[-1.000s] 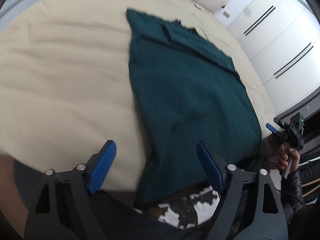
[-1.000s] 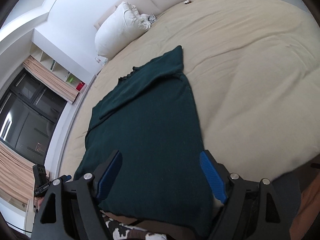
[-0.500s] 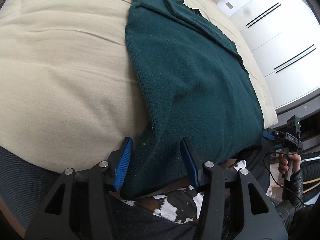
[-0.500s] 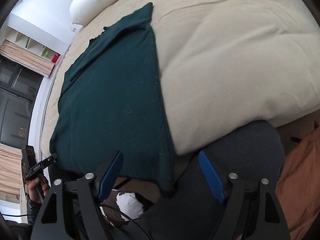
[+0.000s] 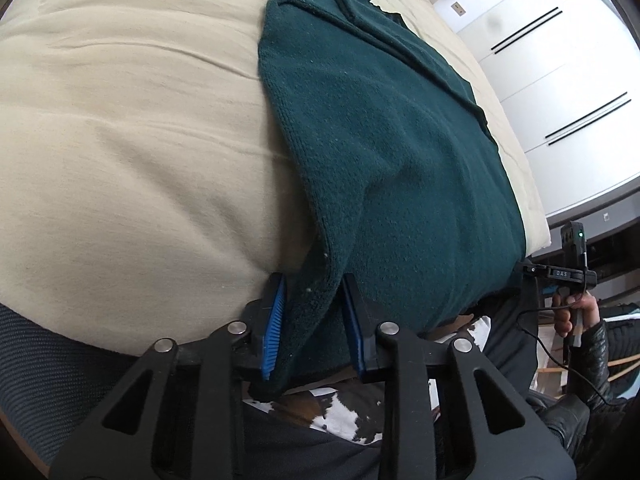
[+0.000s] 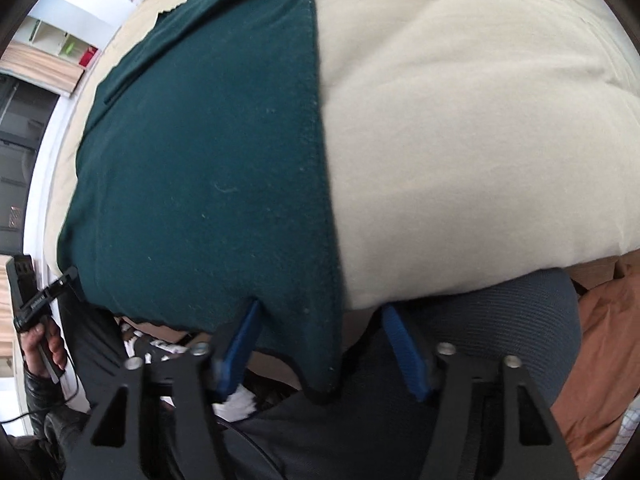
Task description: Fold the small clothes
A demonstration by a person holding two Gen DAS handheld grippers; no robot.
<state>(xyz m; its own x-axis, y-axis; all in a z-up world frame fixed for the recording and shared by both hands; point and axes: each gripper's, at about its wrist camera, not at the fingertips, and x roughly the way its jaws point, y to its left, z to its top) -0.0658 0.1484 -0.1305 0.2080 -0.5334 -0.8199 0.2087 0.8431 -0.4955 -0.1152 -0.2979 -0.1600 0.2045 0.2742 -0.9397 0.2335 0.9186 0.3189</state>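
A dark green knit garment (image 5: pixel 392 152) lies flat on the beige bed (image 5: pixel 132 128), its near hem hanging over the bed's front edge. My left gripper (image 5: pixel 314 280) straddles the hem's left corner; its jaws are closing, the fabric fills the narrow gap between the blue pads, and no firm pinch shows. In the right wrist view the garment (image 6: pixel 208 168) fills the left half. My right gripper (image 6: pixel 320 307) stands around the hem's right corner, jaws closing but still wide, with the pads off the cloth. Each gripper shows small at the edge of the other's view, held by a hand (image 5: pixel 572 312).
White wardrobe doors (image 5: pixel 560 80) stand beyond the bed's far side. A dark grey bed base (image 6: pixel 520 312) runs under the cover. A cow-pattern rug (image 5: pixel 344 412) lies on the floor below, and an orange-brown cloth (image 6: pixel 600 352) at the right.
Both grippers sank to the garment's near hem and each now has a corner between its pads. The left jaws narrowed a lot, the right less. The right gripper tipped steeply downward.
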